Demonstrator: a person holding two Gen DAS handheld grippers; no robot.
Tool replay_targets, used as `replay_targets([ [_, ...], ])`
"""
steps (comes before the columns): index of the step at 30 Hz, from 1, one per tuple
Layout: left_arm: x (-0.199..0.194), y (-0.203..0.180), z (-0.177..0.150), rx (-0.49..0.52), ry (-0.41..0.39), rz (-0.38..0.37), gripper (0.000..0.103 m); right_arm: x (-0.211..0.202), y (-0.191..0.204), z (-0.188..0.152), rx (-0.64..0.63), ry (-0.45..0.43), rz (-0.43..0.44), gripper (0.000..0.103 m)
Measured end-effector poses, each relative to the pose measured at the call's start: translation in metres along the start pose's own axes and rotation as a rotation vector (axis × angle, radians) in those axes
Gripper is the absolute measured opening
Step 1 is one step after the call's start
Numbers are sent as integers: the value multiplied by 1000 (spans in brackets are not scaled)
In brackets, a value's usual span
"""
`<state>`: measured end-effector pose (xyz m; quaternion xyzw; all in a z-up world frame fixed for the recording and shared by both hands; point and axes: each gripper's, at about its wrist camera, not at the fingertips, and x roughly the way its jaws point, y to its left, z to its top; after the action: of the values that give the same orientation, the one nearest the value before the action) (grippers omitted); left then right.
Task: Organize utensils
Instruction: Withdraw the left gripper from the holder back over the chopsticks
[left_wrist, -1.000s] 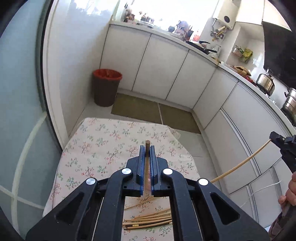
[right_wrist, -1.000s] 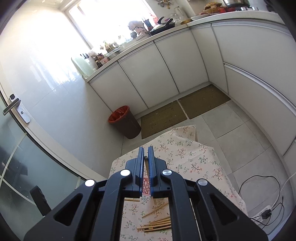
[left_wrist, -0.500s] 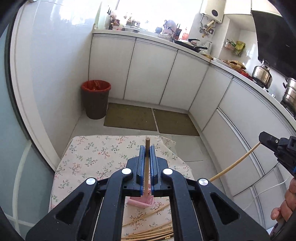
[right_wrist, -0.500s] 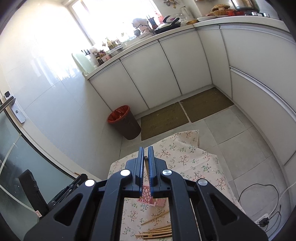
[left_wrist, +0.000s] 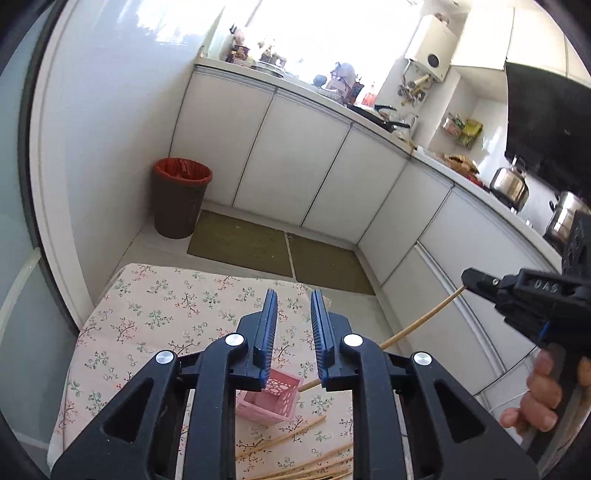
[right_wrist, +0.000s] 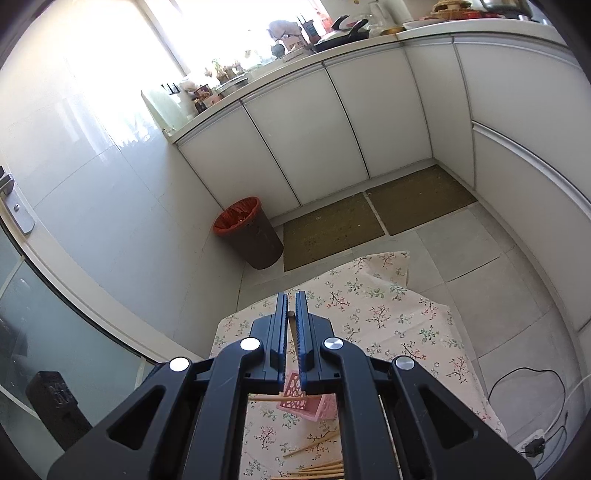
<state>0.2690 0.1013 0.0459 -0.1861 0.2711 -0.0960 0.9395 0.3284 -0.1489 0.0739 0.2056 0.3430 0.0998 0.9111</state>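
A small pink perforated basket (left_wrist: 266, 400) stands on the floral tablecloth (left_wrist: 155, 314); it also shows in the right wrist view (right_wrist: 295, 400). My left gripper (left_wrist: 293, 306) is open and empty, held above the basket. My right gripper (right_wrist: 291, 306) is shut on a bamboo chopstick (right_wrist: 291, 325). In the left wrist view that chopstick (left_wrist: 417, 325) slants from the right gripper (left_wrist: 467, 278) down to the basket. Loose chopsticks (left_wrist: 295, 469) lie on the cloth in front of the basket, and also show in the right wrist view (right_wrist: 314, 469). One chopstick (right_wrist: 266, 398) lies beside the basket.
A brown bin with a red liner (left_wrist: 181, 199) stands on the floor beyond the table. White kitchen cabinets (left_wrist: 295, 166) run along the back and right. Two floor mats (left_wrist: 243, 243) lie in front of them. A cable and socket (right_wrist: 532, 439) lie on the floor at right.
My left gripper has opened and let go of the chopstick it held. Both grippers rose and tilted, so the pink basket came into view below them. The right gripper still holds its chopstick.
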Motion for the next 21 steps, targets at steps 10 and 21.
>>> replay_targets([
  [10,-17,32,-10,-104,-16,-15,20,38,12,-16,-33,40,-24,5],
  [21,-4,30,-27,-77,48,0,25,67,17,-40,-61,111,-62,9],
])
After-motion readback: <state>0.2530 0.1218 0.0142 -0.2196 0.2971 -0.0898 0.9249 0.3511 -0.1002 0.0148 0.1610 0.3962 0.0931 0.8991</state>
